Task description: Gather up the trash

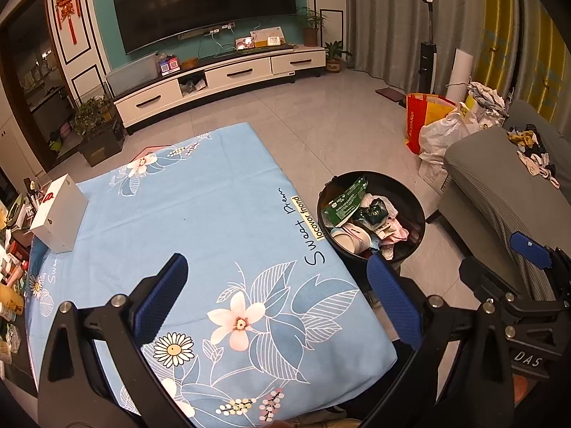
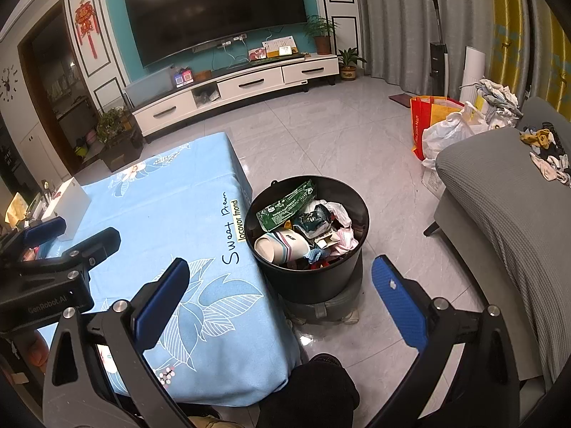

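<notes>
A black round trash bin (image 2: pixel 310 278) stands on the floor beside the table, holding a green wrapper (image 2: pixel 285 207), a white cup (image 2: pixel 282 246) and crumpled paper; it also shows in the left wrist view (image 1: pixel 417 214). My left gripper (image 1: pixel 278 292) is open and empty above the table's blue floral cloth (image 1: pixel 200 221). My right gripper (image 2: pixel 282 292) is open and empty, held above the bin and the table's right edge. The right gripper also shows at the right of the left wrist view (image 1: pixel 528 256), and the left gripper at the left of the right wrist view (image 2: pixel 64 239).
A white box (image 1: pixel 59 214) sits at the table's left edge, with clutter beyond it. A grey sofa (image 2: pixel 499 214) with socks on it stands right of the bin. Bags (image 2: pixel 439 128) lie on the tiled floor behind. A TV cabinet (image 2: pixel 235 89) lines the far wall.
</notes>
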Demonstrator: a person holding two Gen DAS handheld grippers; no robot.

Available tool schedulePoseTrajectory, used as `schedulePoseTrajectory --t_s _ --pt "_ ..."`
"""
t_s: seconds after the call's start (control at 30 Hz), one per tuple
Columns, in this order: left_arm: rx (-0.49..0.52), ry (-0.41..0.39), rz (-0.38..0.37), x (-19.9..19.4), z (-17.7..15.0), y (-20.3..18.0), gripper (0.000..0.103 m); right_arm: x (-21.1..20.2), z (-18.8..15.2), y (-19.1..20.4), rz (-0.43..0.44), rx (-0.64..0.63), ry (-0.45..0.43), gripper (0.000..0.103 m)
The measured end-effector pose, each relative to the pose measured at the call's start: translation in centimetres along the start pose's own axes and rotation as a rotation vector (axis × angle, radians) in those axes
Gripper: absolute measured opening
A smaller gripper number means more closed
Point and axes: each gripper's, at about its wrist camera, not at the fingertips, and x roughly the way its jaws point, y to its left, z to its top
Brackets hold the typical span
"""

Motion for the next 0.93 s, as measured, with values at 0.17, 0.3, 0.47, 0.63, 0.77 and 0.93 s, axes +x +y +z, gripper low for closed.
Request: schedulePoseTrajectory --t_s 0.17,0.3,0.47,0.63,0.77,0.93 --pt "-0.002 0.001 0.001 0.04 -0.06 -0.1 0.1 0.0 0.02 -0.01 0.001 -0.001 0.001 0.1" --pt "-0.004 0.002 0.002 0.08 -0.14 -0.24 0.1 -0.01 0.04 0.0 0.0 0.0 0.0 0.1" --pt "-0.005 0.003 0.002 0.09 -0.14 -0.2 0.1 -0.02 0.06 0.02 0.0 0.0 0.001 0.1" --pt "-0.006 0.003 0.002 0.13 -0.15 -0.18 0.1 0.04 -0.01 0.02 0.001 -0.002 0.0 0.1" --pt "-0.006 0.004 0.0 0.13 -0.12 -0.13 0.1 0.06 0.0 0.01 0.001 -0.001 0.0 0.1" --pt "-0.009 0.005 0.005 0.24 -0.17 -0.13 0.1 0.08 -0.03 0.03 0.001 -0.003 0.001 0.1"
